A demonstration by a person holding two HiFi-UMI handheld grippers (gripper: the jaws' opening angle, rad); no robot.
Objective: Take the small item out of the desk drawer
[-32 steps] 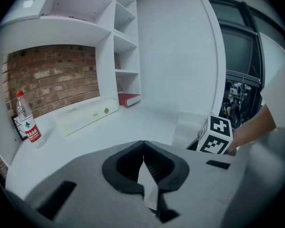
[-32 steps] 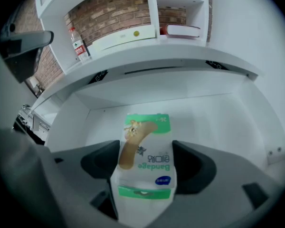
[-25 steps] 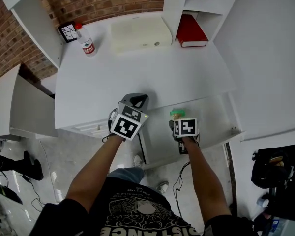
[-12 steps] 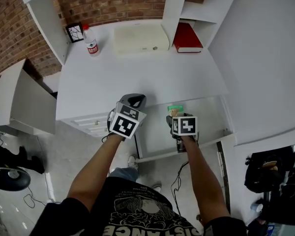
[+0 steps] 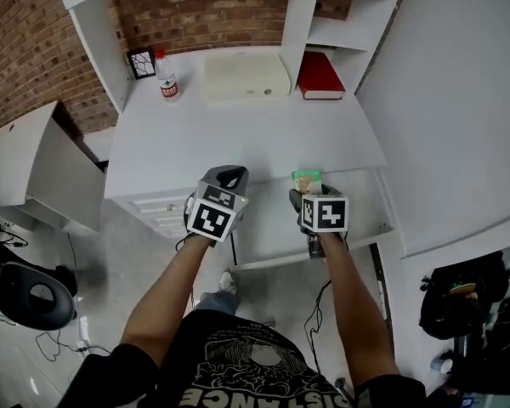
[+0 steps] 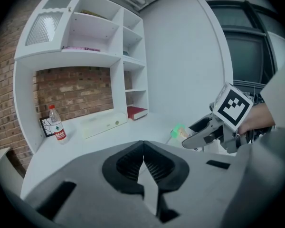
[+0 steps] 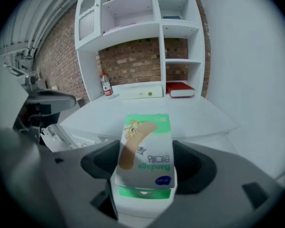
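White desk with open drawer, brick wall and white shelves behind

The right gripper has its jaws pressed against both sides of a bandage box. The box is white and green with a plaster drawn on its face, and it fills the centre, reaching toward 12 o'clock. Beyond it spreads the white worktop. On the worktop, a red-capped bottle stands at 11 o'clock, a cream case lies at 12, and a red book lies at 1, all before a brick wall.
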